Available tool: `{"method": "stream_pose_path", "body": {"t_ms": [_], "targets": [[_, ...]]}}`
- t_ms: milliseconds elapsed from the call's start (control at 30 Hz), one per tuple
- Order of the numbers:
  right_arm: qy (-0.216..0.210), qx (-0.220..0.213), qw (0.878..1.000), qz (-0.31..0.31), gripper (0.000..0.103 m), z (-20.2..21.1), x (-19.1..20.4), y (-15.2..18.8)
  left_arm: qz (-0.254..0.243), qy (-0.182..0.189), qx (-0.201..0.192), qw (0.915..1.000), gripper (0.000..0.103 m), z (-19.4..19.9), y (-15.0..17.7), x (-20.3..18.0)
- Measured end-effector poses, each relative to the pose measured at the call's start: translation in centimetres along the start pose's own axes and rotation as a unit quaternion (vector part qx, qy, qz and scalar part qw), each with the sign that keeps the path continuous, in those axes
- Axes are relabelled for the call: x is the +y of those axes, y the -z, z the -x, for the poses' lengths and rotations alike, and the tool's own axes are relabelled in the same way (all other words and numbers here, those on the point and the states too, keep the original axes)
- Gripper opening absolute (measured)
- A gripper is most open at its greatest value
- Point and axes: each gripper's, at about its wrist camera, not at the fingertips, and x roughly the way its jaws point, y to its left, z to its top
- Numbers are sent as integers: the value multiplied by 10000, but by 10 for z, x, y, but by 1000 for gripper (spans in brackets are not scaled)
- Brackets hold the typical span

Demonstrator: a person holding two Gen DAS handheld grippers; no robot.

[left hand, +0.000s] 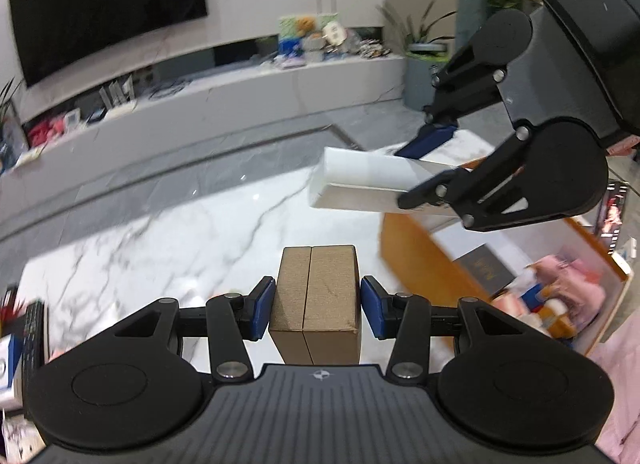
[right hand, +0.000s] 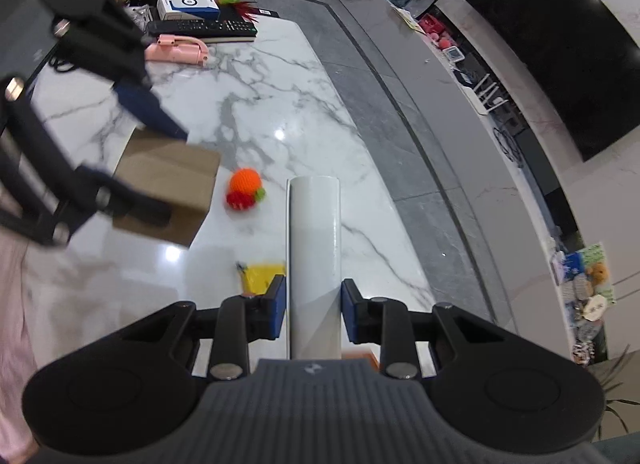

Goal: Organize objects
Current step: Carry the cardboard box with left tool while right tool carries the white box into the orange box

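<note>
My left gripper (left hand: 317, 306) is shut on a brown cardboard box (left hand: 316, 300) and holds it above the white marble table (left hand: 160, 240). The box also shows in the right wrist view (right hand: 172, 187), with the left gripper (right hand: 132, 159) around it. My right gripper (right hand: 313, 310) is shut on a long white box (right hand: 314, 256), held above the table (right hand: 280, 103). In the left wrist view the white box (left hand: 368, 179) sticks out leftward from the right gripper (left hand: 424, 159), over an orange storage box (left hand: 440, 264).
An orange and red crocheted toy (right hand: 244, 187) and a yellow item (right hand: 262, 276) lie on the table. At its far end are a pink object (right hand: 180, 49), a remote (right hand: 200, 26), a book and a blue-white box (right hand: 188, 6). The orange box holds several items.
</note>
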Motion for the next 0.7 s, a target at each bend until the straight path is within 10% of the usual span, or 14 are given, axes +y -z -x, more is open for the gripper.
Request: {"method": "stream_pose_path", "body": {"t_ms": [700], "targets": [[124,786,9936,803,30,-23,-9,161,-1668,486,200,9846,53,-98,-59,-123]]}}
